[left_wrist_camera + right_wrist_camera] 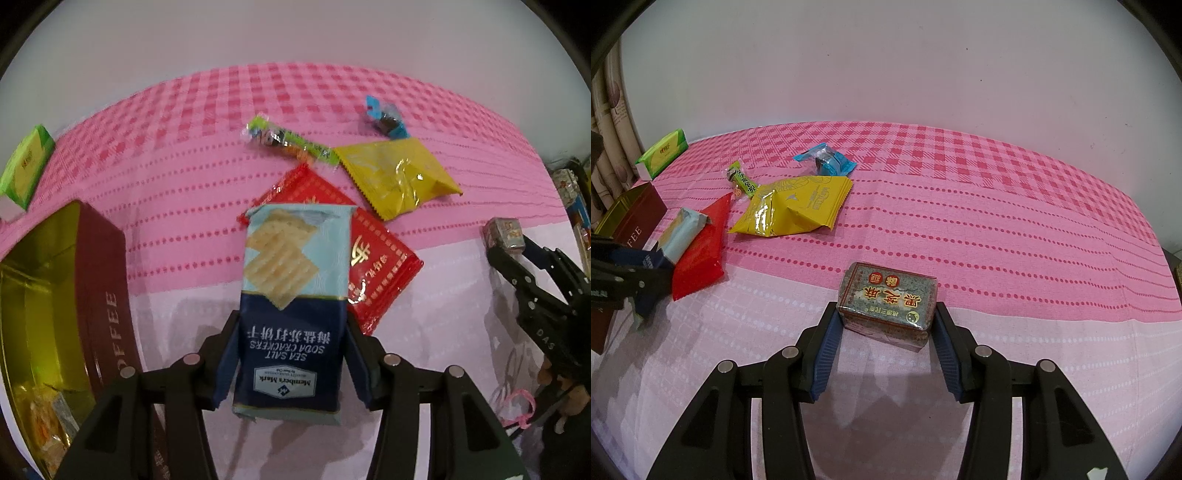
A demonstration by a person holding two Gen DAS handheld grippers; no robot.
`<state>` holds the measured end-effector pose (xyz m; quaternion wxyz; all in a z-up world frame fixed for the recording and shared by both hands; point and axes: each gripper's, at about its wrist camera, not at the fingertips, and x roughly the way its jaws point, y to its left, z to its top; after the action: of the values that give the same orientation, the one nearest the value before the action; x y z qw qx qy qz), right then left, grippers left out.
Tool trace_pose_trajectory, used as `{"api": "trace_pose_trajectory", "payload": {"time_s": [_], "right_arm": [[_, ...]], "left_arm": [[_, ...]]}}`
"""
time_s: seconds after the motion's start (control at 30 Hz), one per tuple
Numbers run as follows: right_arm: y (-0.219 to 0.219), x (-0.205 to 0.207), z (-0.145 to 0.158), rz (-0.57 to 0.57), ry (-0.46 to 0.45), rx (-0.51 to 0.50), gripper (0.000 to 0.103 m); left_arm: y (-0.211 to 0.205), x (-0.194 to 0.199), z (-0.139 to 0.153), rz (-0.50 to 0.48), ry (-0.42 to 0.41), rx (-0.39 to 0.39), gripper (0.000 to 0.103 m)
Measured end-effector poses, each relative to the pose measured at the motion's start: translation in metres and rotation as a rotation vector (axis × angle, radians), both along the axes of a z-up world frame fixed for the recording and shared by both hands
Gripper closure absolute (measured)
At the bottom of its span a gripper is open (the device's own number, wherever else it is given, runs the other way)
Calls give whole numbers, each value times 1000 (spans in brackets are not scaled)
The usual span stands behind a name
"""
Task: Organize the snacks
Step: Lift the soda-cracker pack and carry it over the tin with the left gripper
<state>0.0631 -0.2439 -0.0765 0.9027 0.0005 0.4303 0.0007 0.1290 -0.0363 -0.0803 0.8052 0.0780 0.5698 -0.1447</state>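
At the centre of the left wrist view, the left gripper (291,354) pinches a soda cracker pack (291,295) between its blue pads. The pack has a light blue upper half with printed crackers and a dark blue lower half with white letters "SEA SALT SODA CRACKERS", which read upside down. Its far end lies over a red snack packet (376,254) with gold characters. Beyond the red one, in the upper middle of the frame, a yellow foil packet (399,177), a thin green candy stick (288,140) and a small blue wrapped sweet (386,116) lie on the pink checked cloth (184,155). At the left edge stands an open tin (107,295), dark red outside with the word "COFFEE" and gold inside; some wrapped snacks are visible at its bottom. A green box (27,164) is in the upper left.

At the lower centre of the right wrist view, the right gripper (888,325) clamps a small block (890,299) wrapped in clear film, grey-green with a red label and gold characters. The block seems to rest on the cloth, but I cannot tell this surely. The same block and gripper appear at the right edge of the left view.
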Motion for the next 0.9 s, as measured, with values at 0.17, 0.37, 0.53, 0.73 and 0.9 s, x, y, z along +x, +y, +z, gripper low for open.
{"api": "trace_pose_trajectory", "payload": {"time_s": [0.17, 0.37, 0.53, 0.73, 0.9], "right_arm": [[0, 0, 0, 0, 0, 0, 57], [0, 0, 0, 0, 0, -1, 57], [0, 0, 0, -1, 1, -2, 57], [0, 0, -1, -6, 2, -5, 55], [1, 1, -2, -5, 2, -7, 55]], "left_arm": [[0, 2, 0, -2, -7, -4, 52], [8, 4, 3, 38, -8, -6, 52], [11, 1, 17, 44, -26, -14, 52], [20, -6, 48, 67, -80, -31, 52], [38, -15, 74, 110, -151, -14, 52]]}}
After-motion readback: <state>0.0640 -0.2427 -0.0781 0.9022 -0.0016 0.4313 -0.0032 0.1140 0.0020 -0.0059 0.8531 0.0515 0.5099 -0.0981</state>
